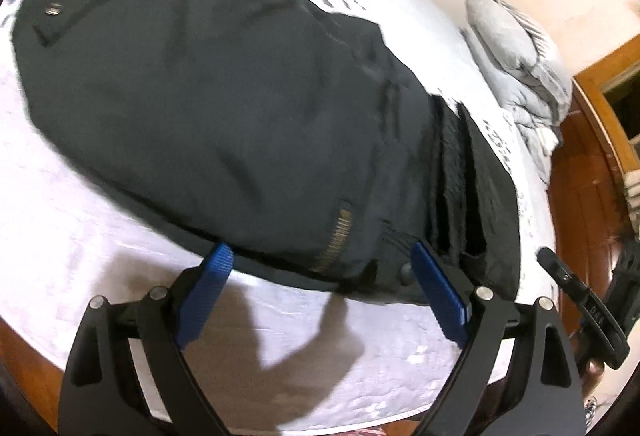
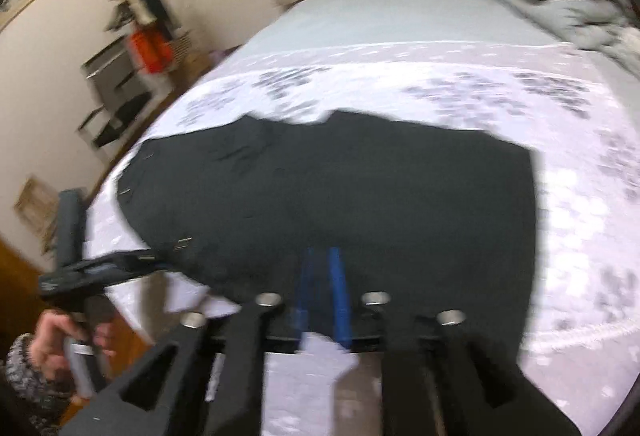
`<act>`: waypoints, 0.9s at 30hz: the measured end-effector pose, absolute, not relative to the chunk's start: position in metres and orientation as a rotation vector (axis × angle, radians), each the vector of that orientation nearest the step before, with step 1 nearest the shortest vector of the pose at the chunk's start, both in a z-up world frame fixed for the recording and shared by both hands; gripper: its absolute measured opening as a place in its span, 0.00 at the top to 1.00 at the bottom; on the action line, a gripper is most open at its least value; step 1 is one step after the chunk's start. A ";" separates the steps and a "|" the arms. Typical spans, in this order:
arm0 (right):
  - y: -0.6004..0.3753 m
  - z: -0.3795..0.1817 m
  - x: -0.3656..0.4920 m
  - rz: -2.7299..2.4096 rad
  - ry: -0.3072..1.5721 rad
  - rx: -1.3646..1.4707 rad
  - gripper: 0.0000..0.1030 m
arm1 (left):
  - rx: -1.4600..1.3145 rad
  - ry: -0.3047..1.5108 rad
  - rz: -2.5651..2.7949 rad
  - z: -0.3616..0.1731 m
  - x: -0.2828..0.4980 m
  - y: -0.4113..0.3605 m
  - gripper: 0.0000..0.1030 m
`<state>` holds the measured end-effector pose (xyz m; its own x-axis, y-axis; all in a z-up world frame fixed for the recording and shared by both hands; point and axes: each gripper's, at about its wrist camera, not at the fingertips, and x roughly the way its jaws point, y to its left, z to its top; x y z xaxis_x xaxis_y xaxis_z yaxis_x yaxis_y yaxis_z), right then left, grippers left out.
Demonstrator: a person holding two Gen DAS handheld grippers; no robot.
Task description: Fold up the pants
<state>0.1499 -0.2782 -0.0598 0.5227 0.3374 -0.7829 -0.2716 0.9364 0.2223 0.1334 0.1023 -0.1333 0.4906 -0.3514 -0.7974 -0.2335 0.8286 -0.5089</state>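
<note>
While the pants (image 1: pixel 224 108) lie folded on the bed (image 1: pixel 80 236), left gripper (image 1: pixel 324 268) is spread at their near edge. Right gripper (image 2: pixel 323 272) looks nearly closed, empty. Next fold likely needs 2 edge grips.

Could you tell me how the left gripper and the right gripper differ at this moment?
The left gripper has its blue fingers spread wide, straddling the near edge of the black pants; the right gripper has its fingers nearly together, with only a narrow gap. The left wrist view is fairly sharp, while the right wrist view is smeared by motion. Whether the right fingers pinch any cloth cannot be told. Both are black with blue fingers and point down at the pants on the bed.
</note>
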 end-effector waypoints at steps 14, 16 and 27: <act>-0.346 -0.104 0.167 0.111 1.044 0.141 0.68 | -0.798 1.029 0.184 -0.135 0.125 0.206 0.12; -0.346 -0.105 0.164 0.108 1.042 0.143 0.68 | -0.831 1.012 0.188 -0.133 0.126 0.217 0.12; -0.341 -0.110 0.159 0.104 1.043 0.134 0.64 | -1.051 0.972 0.143 -0.150 0.120 0.250 0.12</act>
<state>0.1595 -0.3413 -0.1104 0.5000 0.1494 -0.8531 -0.0220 0.9869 0.1600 0.1205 0.2504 -0.1505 0.5952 -0.3298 -0.7328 -0.5275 0.5276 -0.6659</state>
